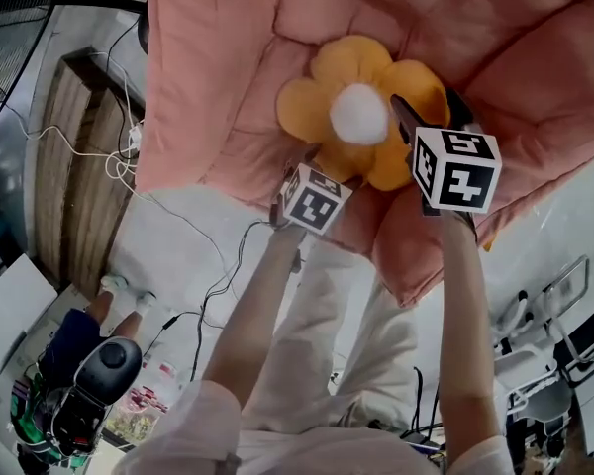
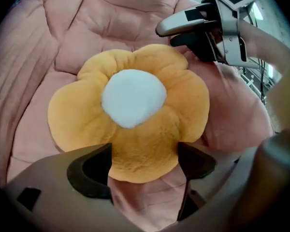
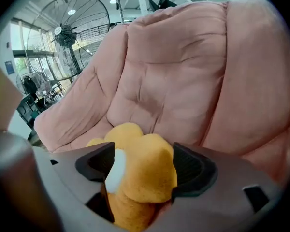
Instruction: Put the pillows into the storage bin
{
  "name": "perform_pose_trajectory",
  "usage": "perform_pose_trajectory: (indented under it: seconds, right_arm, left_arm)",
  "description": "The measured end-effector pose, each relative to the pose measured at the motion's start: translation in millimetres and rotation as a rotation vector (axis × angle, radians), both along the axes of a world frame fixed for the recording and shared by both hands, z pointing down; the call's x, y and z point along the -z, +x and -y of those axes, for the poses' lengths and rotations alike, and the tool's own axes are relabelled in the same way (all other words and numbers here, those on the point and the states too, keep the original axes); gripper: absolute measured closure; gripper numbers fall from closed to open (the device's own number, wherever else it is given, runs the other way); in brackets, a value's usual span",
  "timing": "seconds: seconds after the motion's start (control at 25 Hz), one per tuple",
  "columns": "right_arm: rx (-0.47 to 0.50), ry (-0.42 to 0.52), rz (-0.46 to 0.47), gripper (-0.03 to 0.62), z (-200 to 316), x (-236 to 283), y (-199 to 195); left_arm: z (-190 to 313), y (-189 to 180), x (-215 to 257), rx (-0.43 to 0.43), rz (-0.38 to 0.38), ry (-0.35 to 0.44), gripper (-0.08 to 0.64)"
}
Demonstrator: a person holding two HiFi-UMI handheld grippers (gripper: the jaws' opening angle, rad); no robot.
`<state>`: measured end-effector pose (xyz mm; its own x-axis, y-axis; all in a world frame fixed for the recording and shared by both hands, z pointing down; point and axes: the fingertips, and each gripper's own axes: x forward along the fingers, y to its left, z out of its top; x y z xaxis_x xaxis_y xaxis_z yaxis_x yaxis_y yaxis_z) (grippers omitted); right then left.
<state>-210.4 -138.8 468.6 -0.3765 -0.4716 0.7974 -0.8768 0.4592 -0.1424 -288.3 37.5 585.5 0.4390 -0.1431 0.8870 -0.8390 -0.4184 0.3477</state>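
The flower pillow [image 1: 359, 114] lies flat, white centre up, near the front edge of the pink cushion [image 1: 218, 57], with bare cushion all round it. It is round and shows no long axis. Your left gripper [image 2: 145, 164] and right gripper [image 3: 141, 167] each straddle a petal, jaws spread, not pinching. From the head view, both grippers hide the pillow's nearer petals.

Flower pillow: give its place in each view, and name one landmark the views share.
Head view: upper centre, flower pillow lying on the pink cushion.
Left gripper view: fills the centre, one petal between the left tongs.
Right gripper view: bottom centre, edge-on between the right tongs.
Shared landmark: the pink cushion beneath it.
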Motion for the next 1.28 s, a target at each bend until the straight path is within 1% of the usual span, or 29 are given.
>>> perform_pose_trajectory:
  seconds: [0.12, 0.32, 0.36, 0.44, 0.52, 0.64, 0.72, 0.84, 1.04, 1.16, 1.28]
  right_arm:
    - [0.005, -0.021, -0.045, 0.201, 2, -20, -4]
    - [0.009, -0.037, -0.145, 0.196, 1, -42, 1]
    - [0.019, -0.041, -0.175, 0.207, 0, -47, 3]
    - [0.048, -0.053, -0.230, 0.272, -2, -54, 4]
    - [0.072, -0.064, -0.252, 0.300, -3, -56, 4]
    - [0.091, -0.084, -0.246, 0.333, -5, -56, 3]
    - [0.111, -0.103, -0.230, 0.370, -8, -57, 1]
    - [0.133, -0.110, -0.221, 0.407, -9, -58, 5]
    - [0.163, -0.080, -0.241, 0.431, -12, -57, 7]
    - [0.174, -0.077, -0.225, 0.441, -13, -56, 7]
    - [0.186, -0.069, -0.186, 0.448, -13, -47, 2]
  left_arm:
    - [3, -3, -12, -0.011, -0.006, -0.010, 0.123]
    - [4, -5, -23, 0.023, -0.008, -0.046, 0.199]
    - [5, -5, -22, 0.023, -0.007, -0.046, 0.212]
    - [6, -5, -21, 0.024, -0.007, -0.042, 0.240]
    - [7, -6, -18, 0.025, -0.006, -0.034, 0.268]
    - [6, -7, -14, 0.021, 0.002, -0.016, 0.311]
    - [5, -8, -13, 0.024, 0.005, -0.013, 0.344]
    - [8, -4, -14, 0.040, 0.003, -0.018, 0.364]
    - [8, 0, -13, 0.035, 0.011, -0.006, 0.396]
    - [7, 0, -11, 0.033, 0.018, 0.001, 0.406]
    - [8, -2, -7, 0.046, 0.021, 0.010, 0.422]
